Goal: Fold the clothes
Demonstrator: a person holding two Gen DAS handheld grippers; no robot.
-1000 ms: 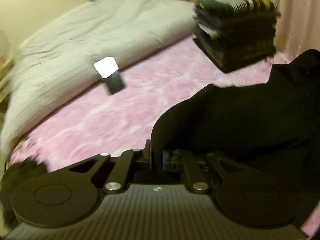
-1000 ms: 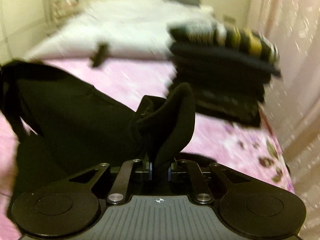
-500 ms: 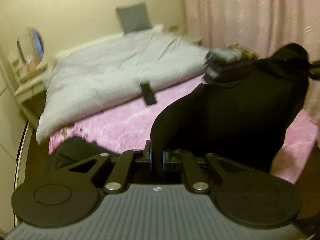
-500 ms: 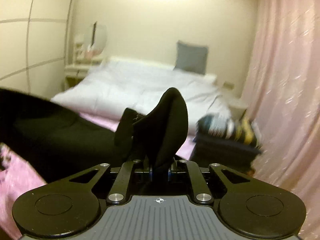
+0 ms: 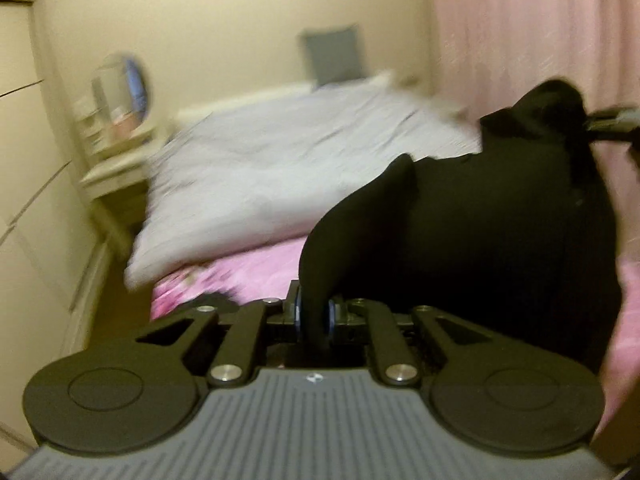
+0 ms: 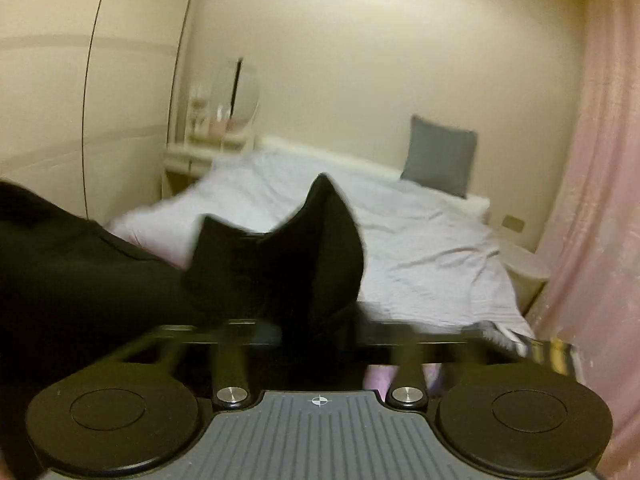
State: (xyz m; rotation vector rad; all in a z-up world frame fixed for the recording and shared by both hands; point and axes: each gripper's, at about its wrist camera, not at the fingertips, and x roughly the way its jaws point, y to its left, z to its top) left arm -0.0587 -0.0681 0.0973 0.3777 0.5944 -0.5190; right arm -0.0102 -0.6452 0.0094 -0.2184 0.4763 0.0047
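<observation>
The black garment (image 5: 500, 248) hangs unfolded above the bed (image 5: 256, 268), left gripper (image 5: 315, 314) fingers loosening yet pinching it, right gripper (image 6: 316, 332) fingers opening, cloth between them.

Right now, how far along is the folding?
Done: a stack of folded clothes shows low at the right wrist view's right edge. In hand: a black garment is lifted above the pink blanket, unfolded. The left hand-held gripper is starting to open on it; the right hand-held gripper is opening wide. Left: fold it and stack it.
</observation>
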